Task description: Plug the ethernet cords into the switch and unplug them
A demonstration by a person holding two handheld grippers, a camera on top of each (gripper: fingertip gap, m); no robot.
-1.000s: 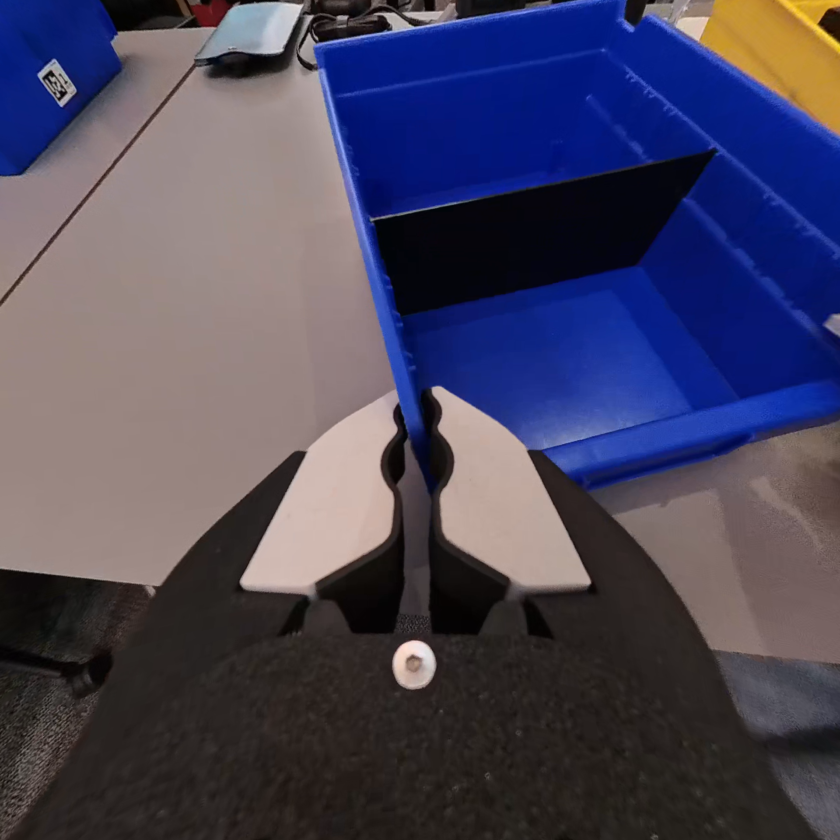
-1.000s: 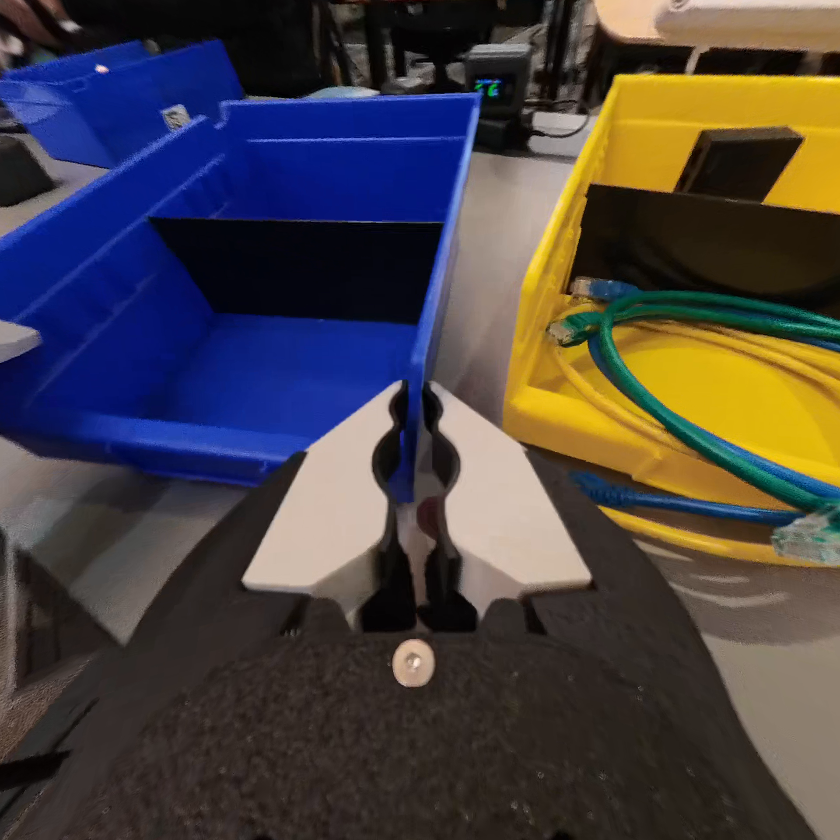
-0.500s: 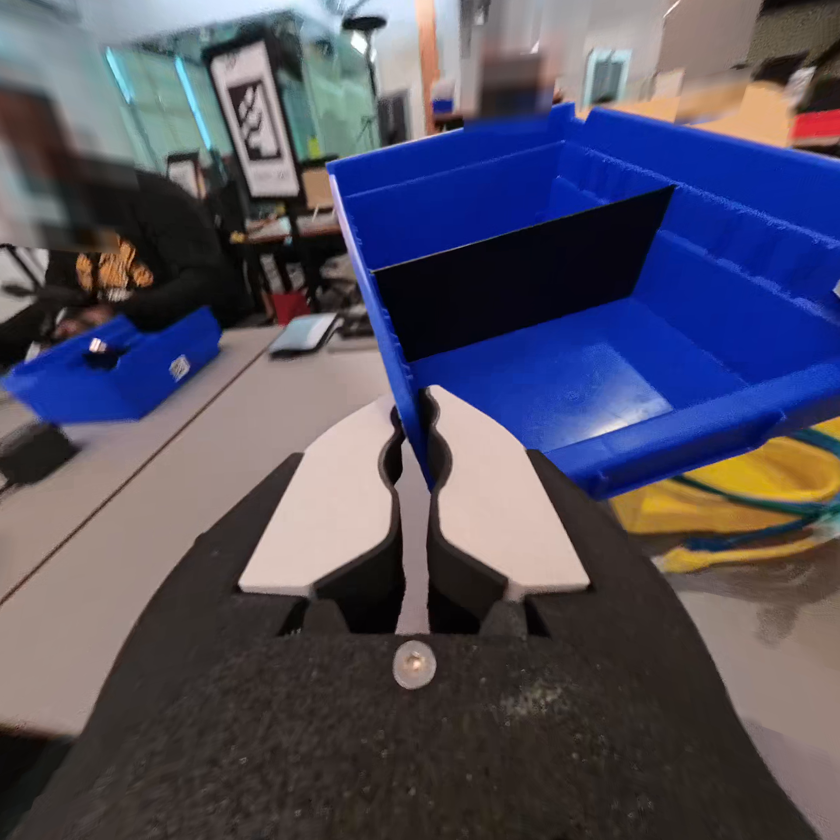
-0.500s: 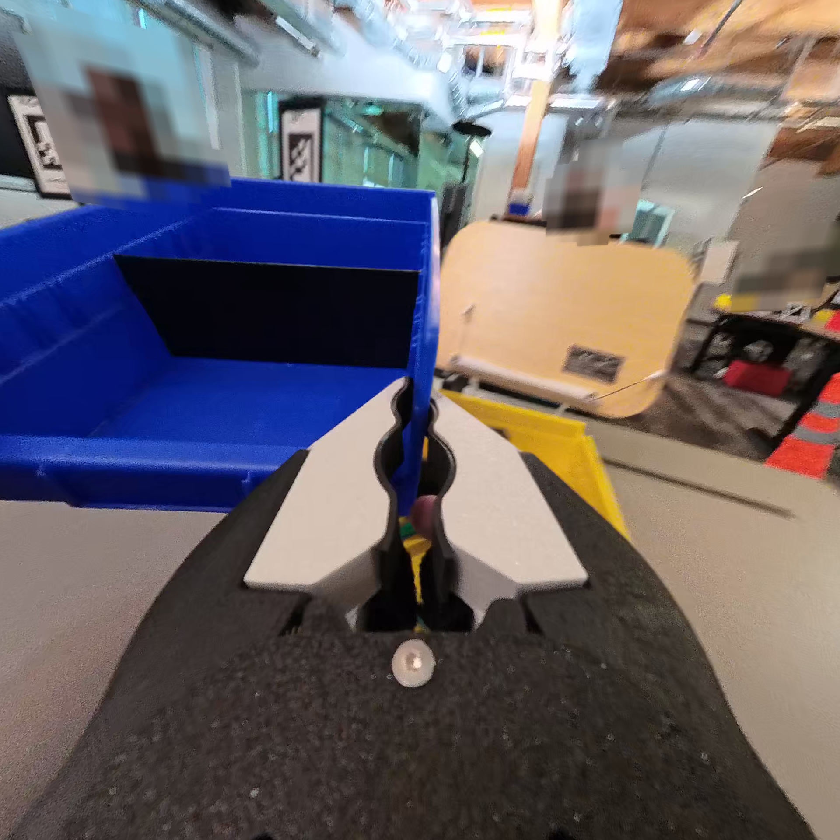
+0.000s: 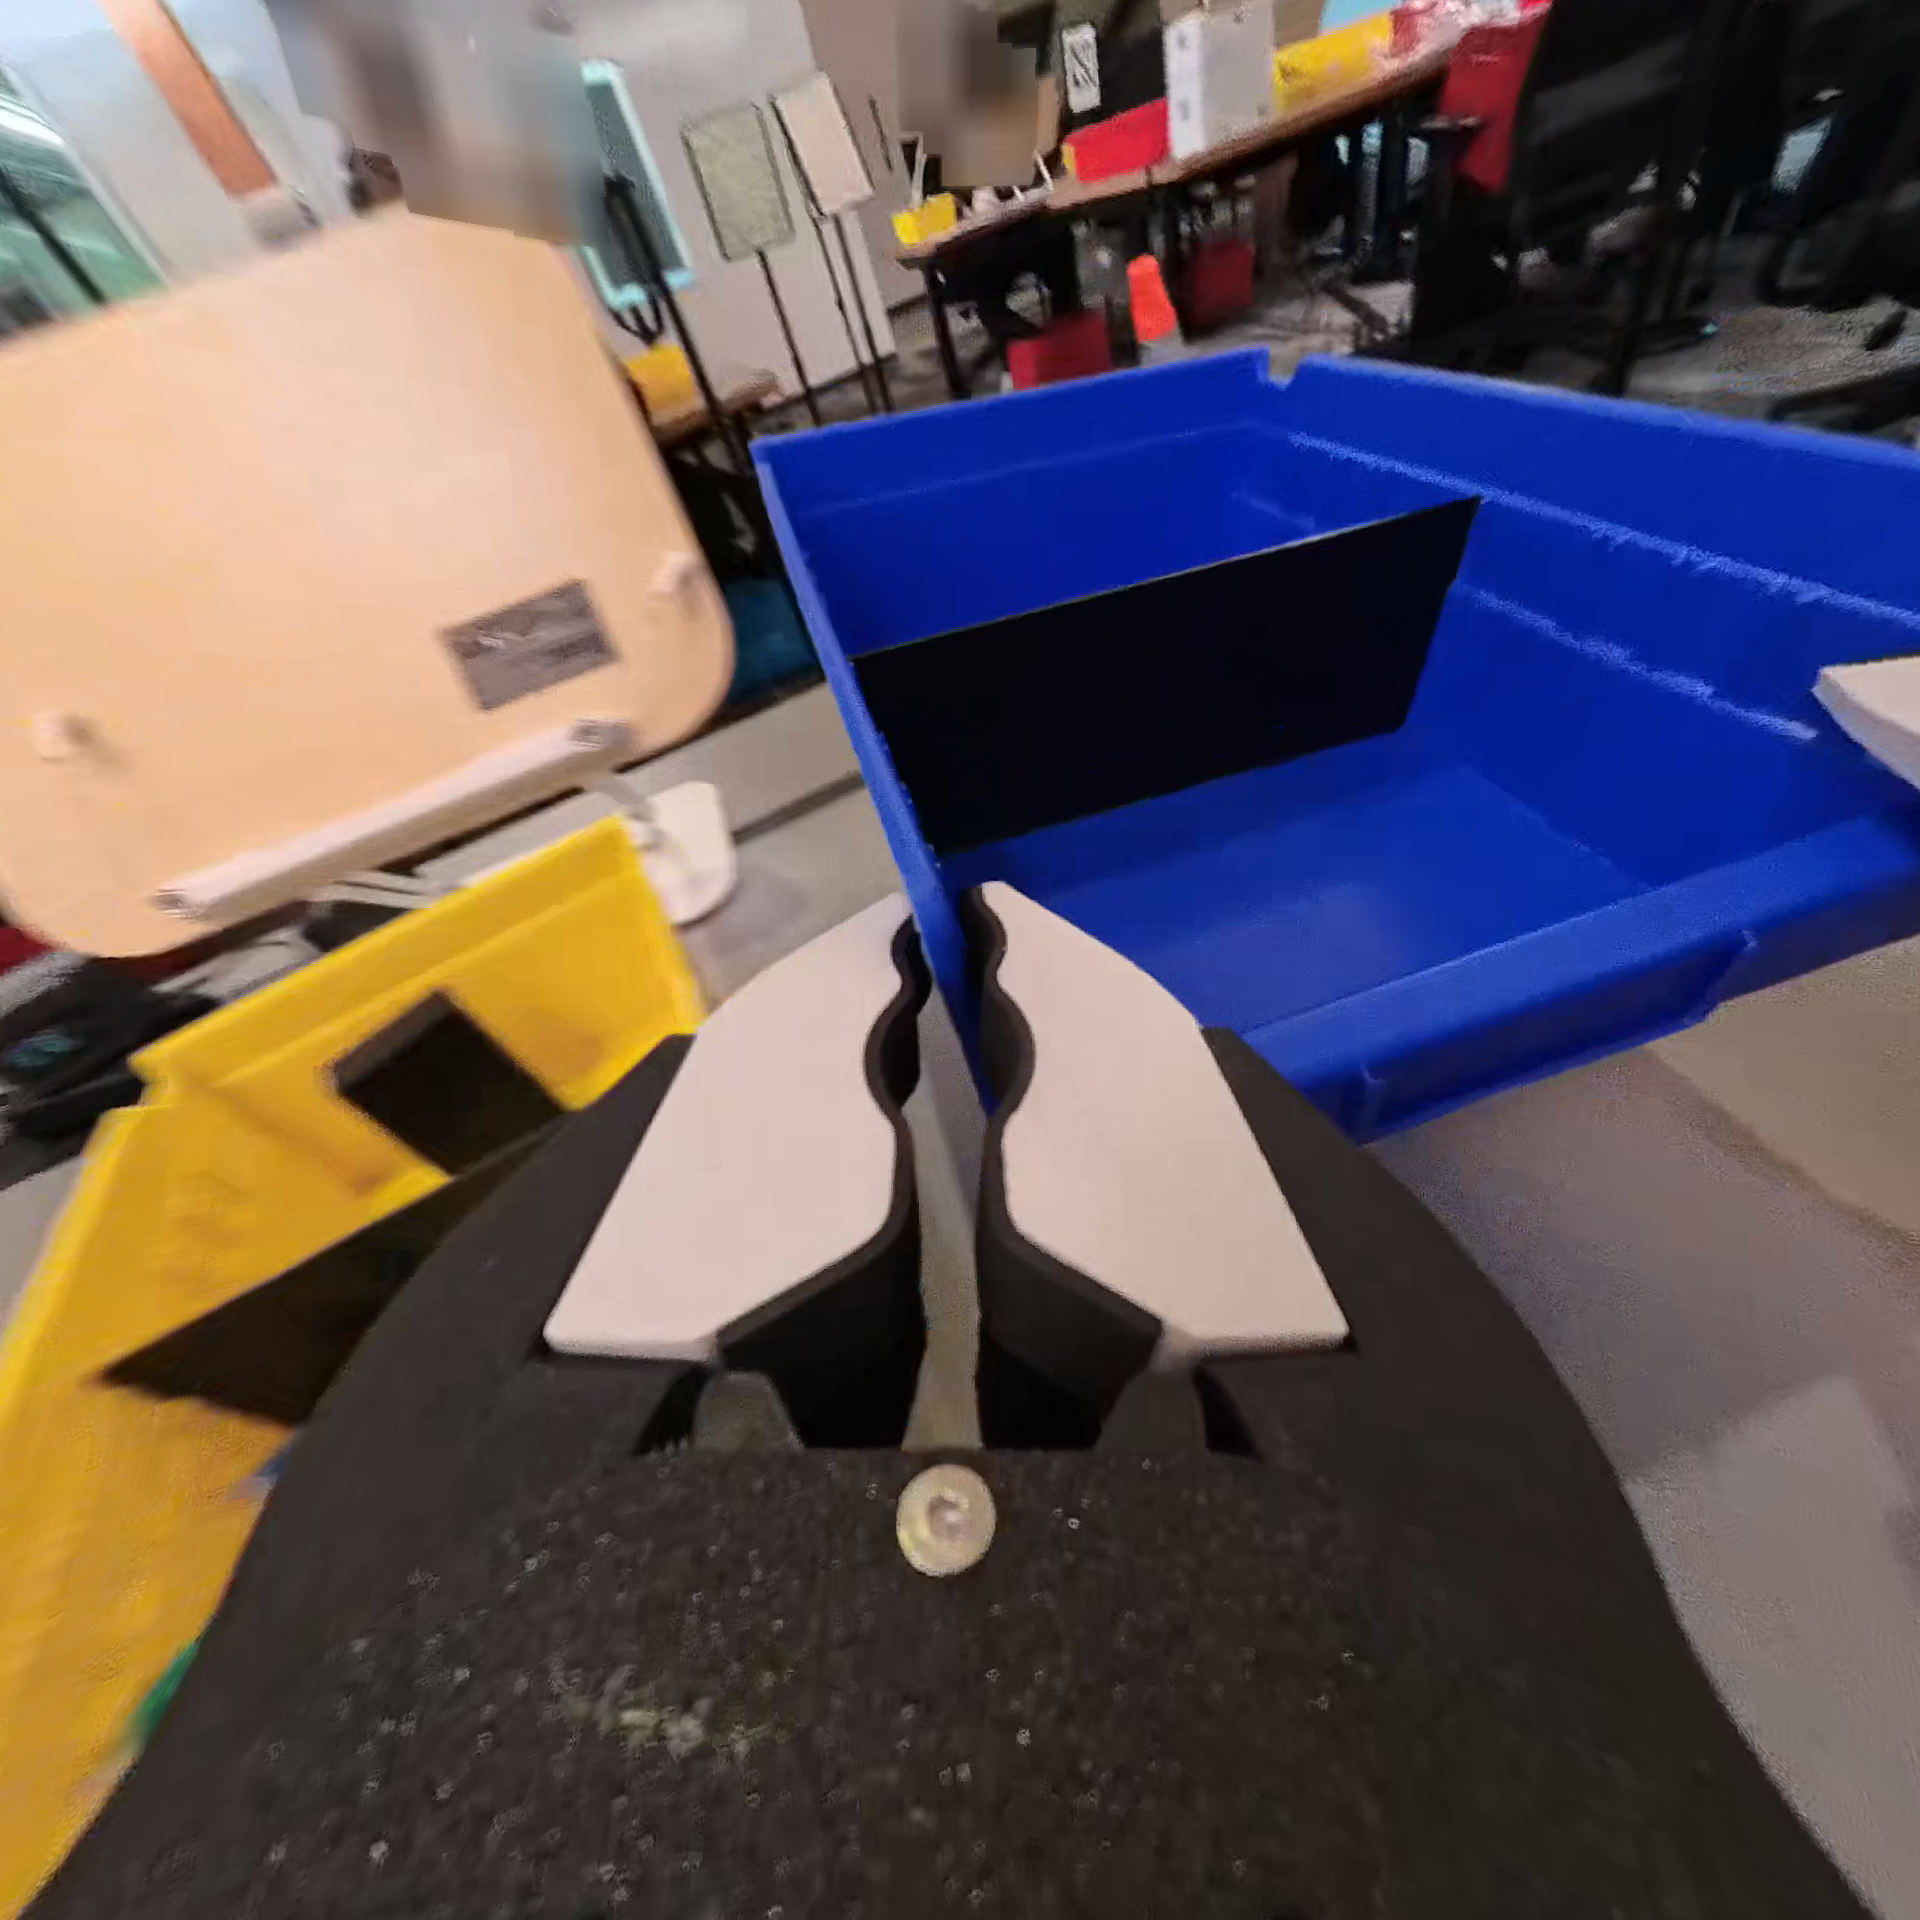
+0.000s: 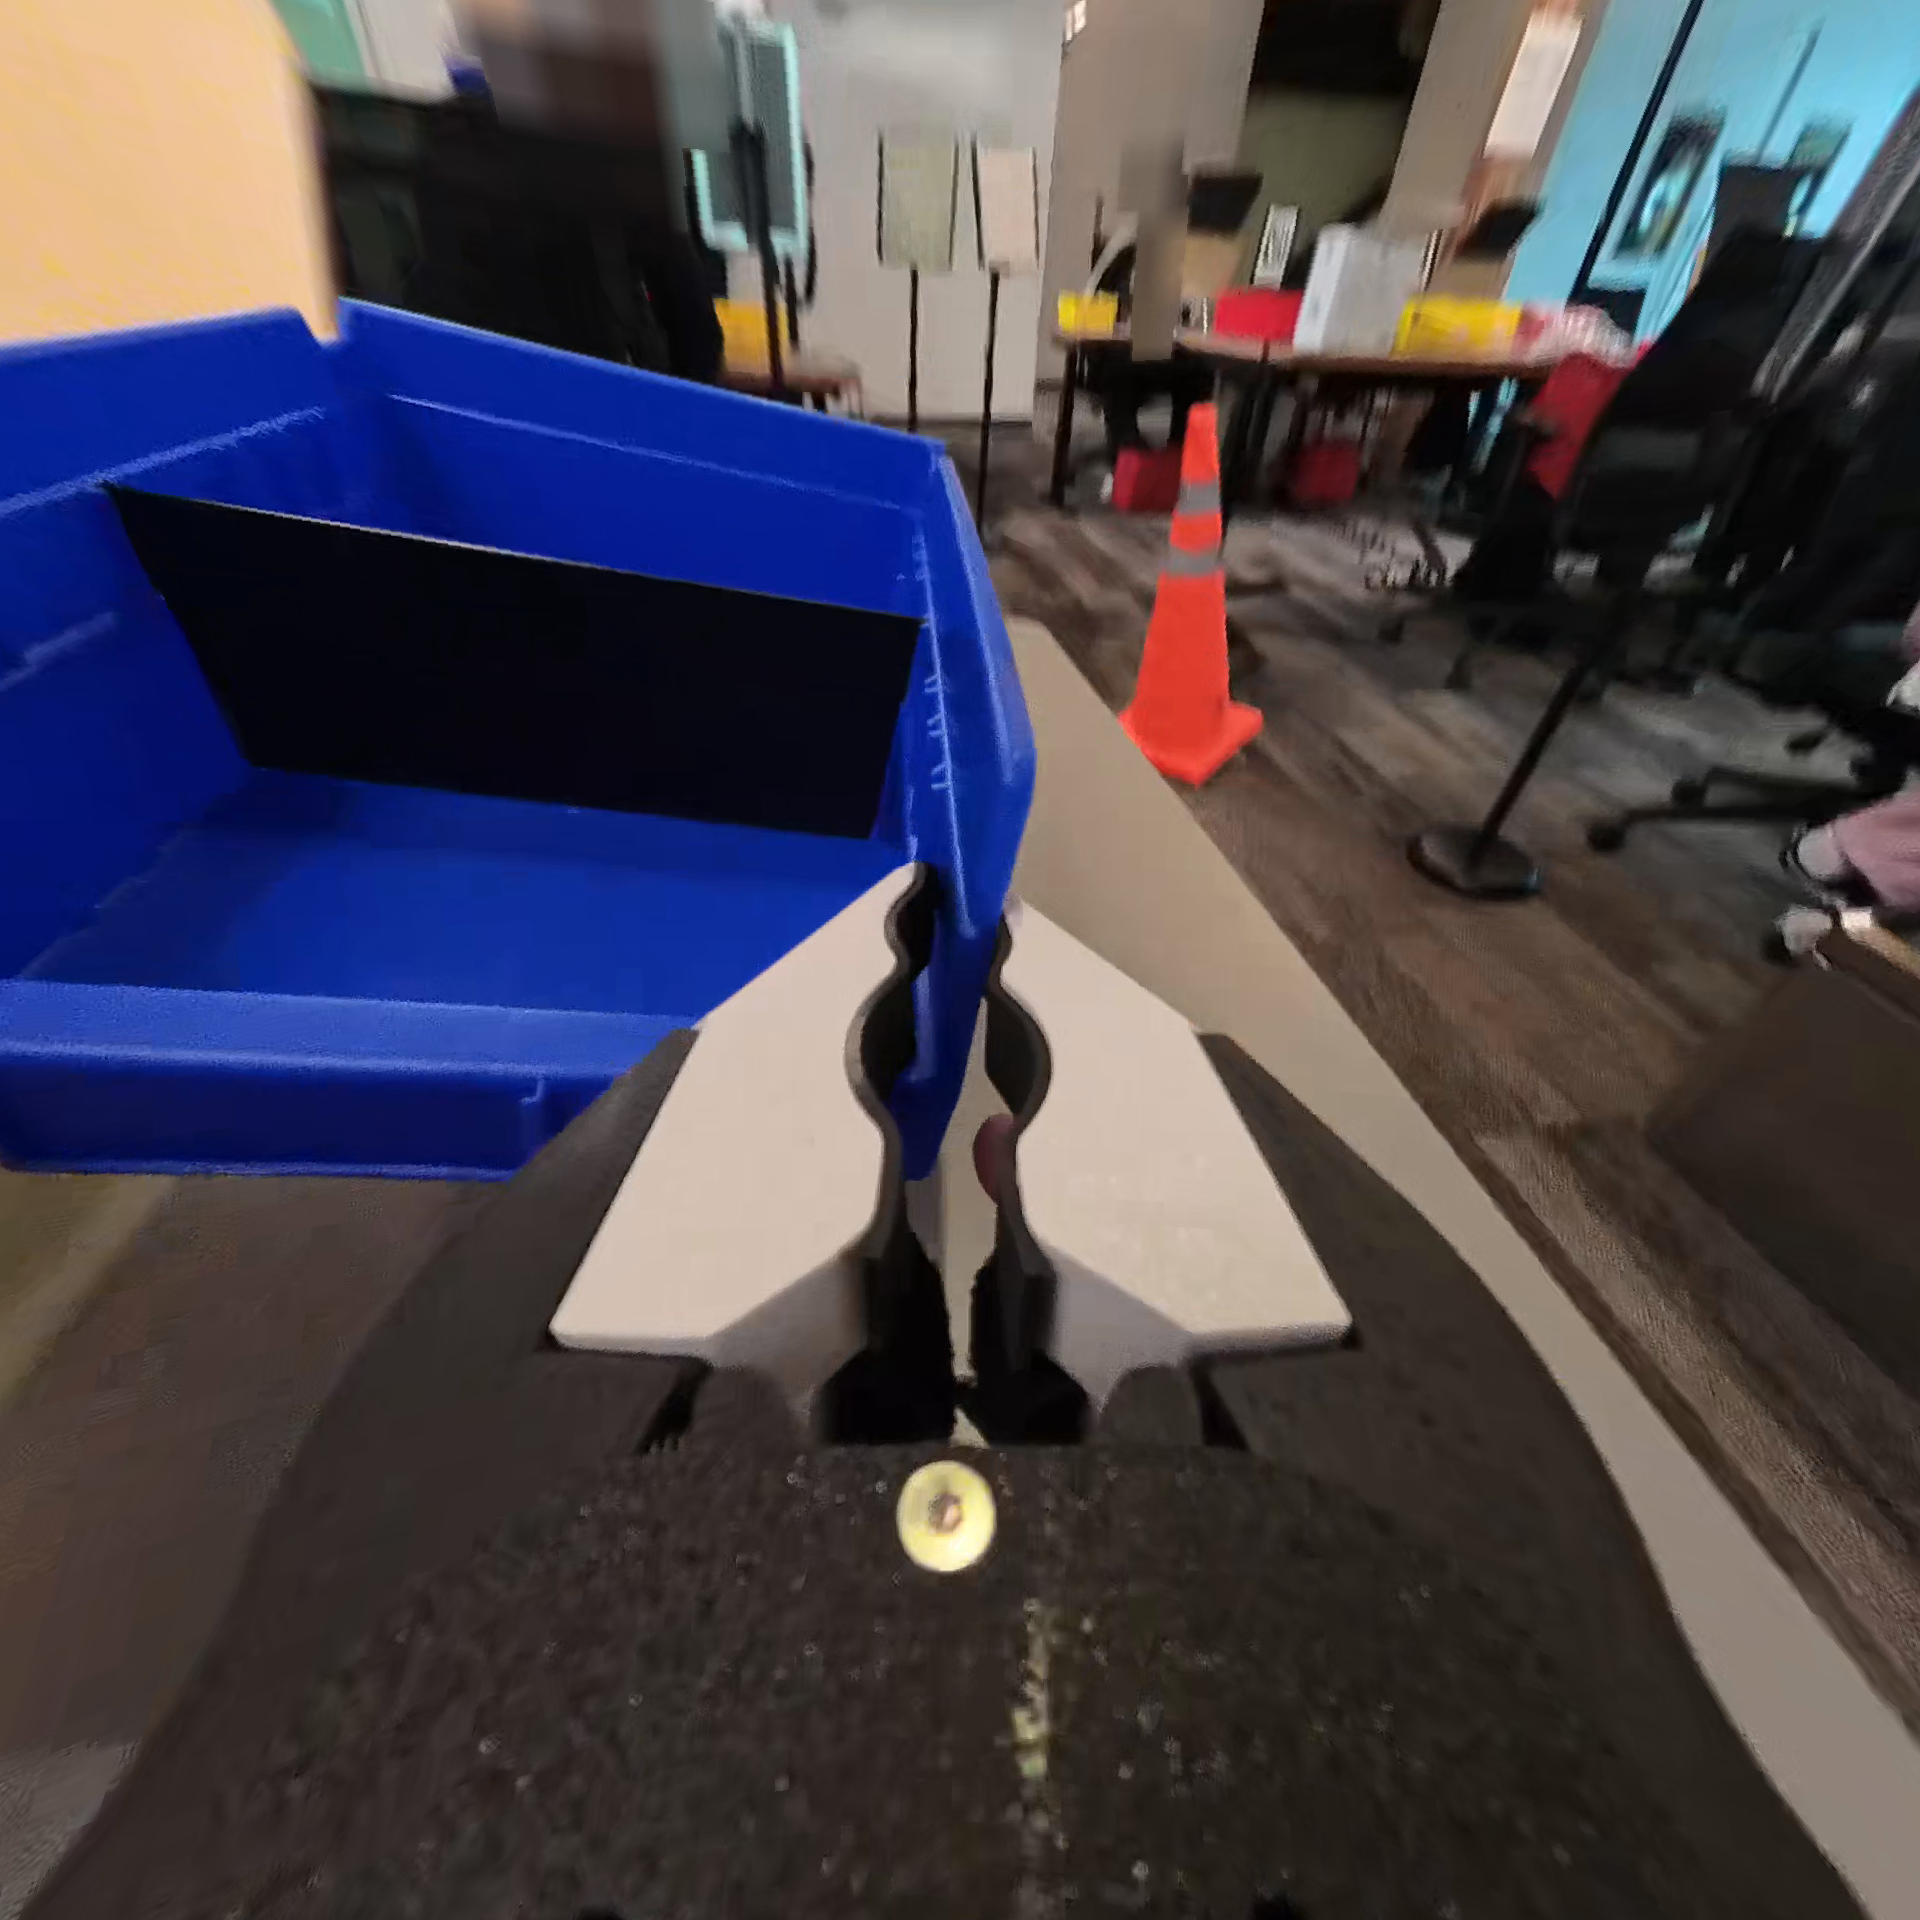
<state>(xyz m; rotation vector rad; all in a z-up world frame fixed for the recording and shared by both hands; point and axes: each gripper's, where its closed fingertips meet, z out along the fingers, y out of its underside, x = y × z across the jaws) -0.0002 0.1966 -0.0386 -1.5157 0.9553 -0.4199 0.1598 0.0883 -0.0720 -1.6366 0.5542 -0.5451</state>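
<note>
The left gripper is clamped on the left side wall of the blue bin, near its front corner. The right gripper is clamped on the opposite, right wall near the front. The bin is held between them, tilted, and seems to be clear of the grey worktop, though motion blur makes that hard to confirm. A black divider stands upright across the bin's middle; the front compartment holds nothing. In the left wrist view a yellow bin sits at the worktop's left side with a black panel inside it; the ethernet cords and switch do not show clearly in either view. Past the worktop's right edge an orange traffic cone stands on the floor.
</note>
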